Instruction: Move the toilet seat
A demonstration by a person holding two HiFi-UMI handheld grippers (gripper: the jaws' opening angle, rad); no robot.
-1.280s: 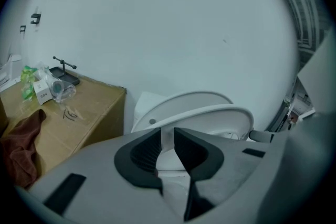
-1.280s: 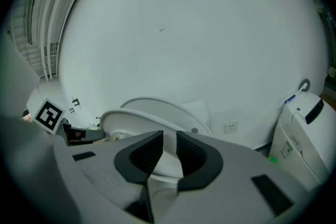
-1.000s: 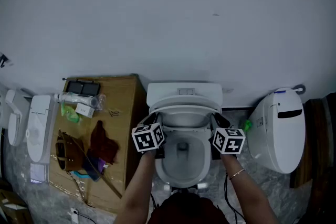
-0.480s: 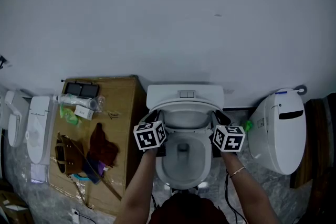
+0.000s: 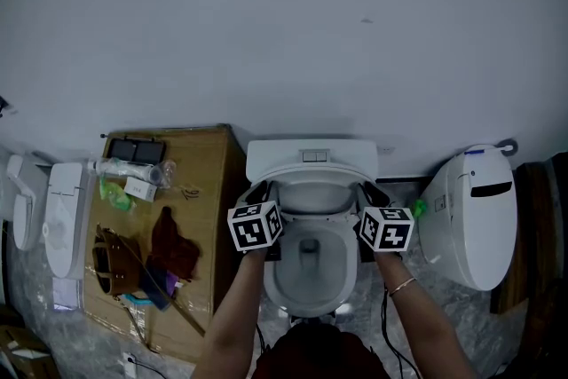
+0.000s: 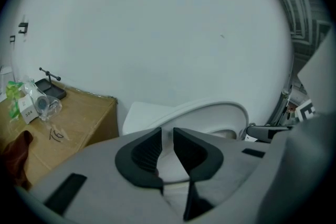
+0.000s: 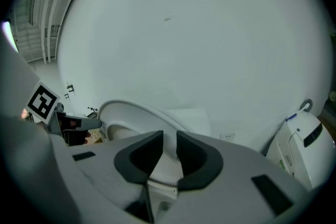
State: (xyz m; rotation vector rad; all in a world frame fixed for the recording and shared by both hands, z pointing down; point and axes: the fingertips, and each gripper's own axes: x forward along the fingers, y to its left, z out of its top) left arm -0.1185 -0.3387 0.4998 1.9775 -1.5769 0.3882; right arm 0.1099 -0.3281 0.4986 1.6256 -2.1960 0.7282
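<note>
Both clenched on toilet seat (image 6: 210,115) — left hand-held gripper (image 6: 167,147) L rim, right hand-held gripper (image 7: 169,152) R rim.

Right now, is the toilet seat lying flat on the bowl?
No, the toilet seat is tilted up, its front edge well above the bowl.

White toilet seat (image 5: 311,177), partly raised, tilted

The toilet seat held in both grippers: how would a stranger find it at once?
Find the brown cardboard box by the pale wall; the white toilet right of it is the middle one. Only its white ring-shaped seat is tilted up, pinched by the left gripper and right gripper.
</note>
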